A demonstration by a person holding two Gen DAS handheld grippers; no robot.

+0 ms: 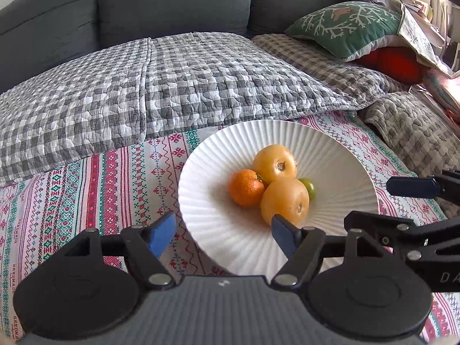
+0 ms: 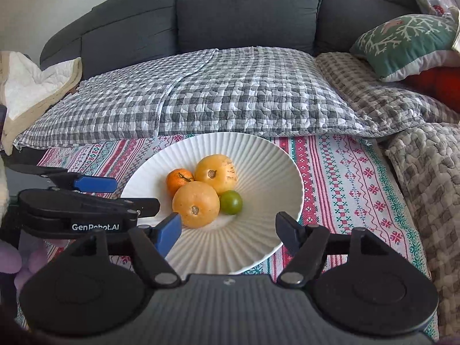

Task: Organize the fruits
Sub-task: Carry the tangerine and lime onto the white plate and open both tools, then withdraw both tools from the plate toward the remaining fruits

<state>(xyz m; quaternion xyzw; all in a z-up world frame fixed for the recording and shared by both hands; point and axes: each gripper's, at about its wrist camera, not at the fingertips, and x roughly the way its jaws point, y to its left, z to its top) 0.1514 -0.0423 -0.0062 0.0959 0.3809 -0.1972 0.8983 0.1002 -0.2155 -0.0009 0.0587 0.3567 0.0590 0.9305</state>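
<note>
A white ribbed plate (image 1: 339,155) (image 2: 267,164) sits on a patterned cloth. In it lie two yellow-orange round fruits (image 1: 284,199) (image 2: 196,203), a second one behind (image 1: 275,163) (image 2: 216,174), a small orange mandarin (image 1: 245,187) (image 2: 178,178) and a small green fruit (image 1: 308,187) (image 2: 231,202). My left gripper (image 1: 224,235) is open and empty over the plate's near left rim. My right gripper (image 2: 227,231) is open and empty over the plate's near rim. Each gripper shows at the side of the other's view.
The patterned red, green and white cloth (image 1: 86,189) (image 2: 359,178) covers the surface. Behind it a grey checked quilt (image 1: 161,86) lies on a dark grey sofa (image 2: 247,14). A green cushion (image 1: 345,26) and a red cushion (image 1: 396,63) lie at the right.
</note>
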